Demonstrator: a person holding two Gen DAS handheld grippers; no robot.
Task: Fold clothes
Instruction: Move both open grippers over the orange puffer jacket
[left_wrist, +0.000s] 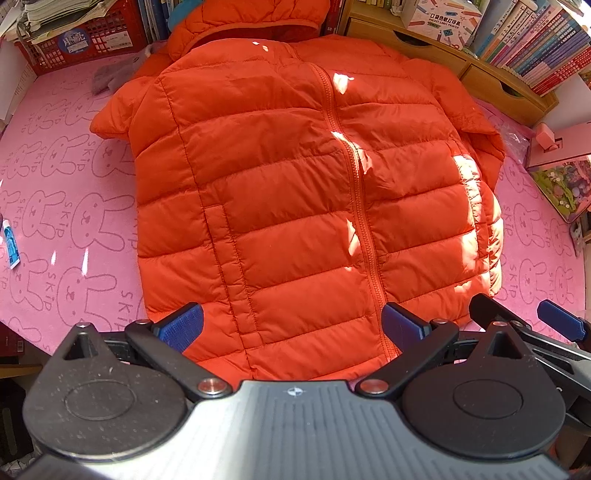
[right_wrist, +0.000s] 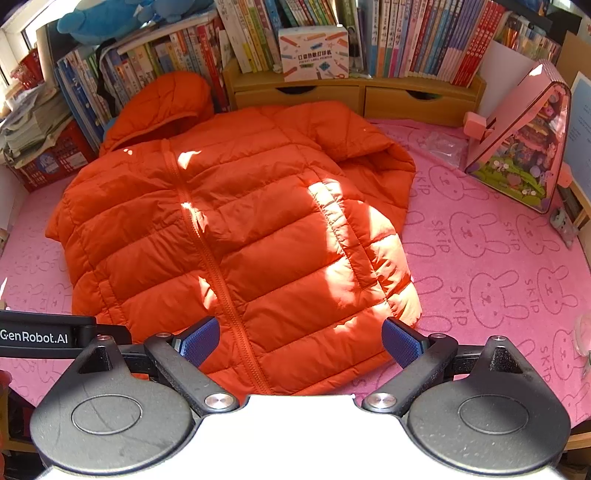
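A pink towel-like cloth printed with rabbit outlines (right_wrist: 480, 266) covers the desk. Directly on it lies an orange quilted hooded jacket (right_wrist: 236, 236), front up and zipped. A small grey cloth (left_wrist: 110, 75) sits near the jacket's shoulder, a crinkled clear plastic bag (right_wrist: 441, 146) by its other sleeve.

An orange quilted puffer jacket (left_wrist: 288, 206) lies on a pink cloth (left_wrist: 55, 221) printed with outlined rabbits and "SKIP" lettering; the black grippers carry blue finger pads (left_wrist: 183, 326), beside a red crate (left_wrist: 81, 40).

Jacket (left_wrist: 280, 192) hem behind the left tongs (left_wrist: 291, 326), hood top cropped, left sleeve seemingly tucked under
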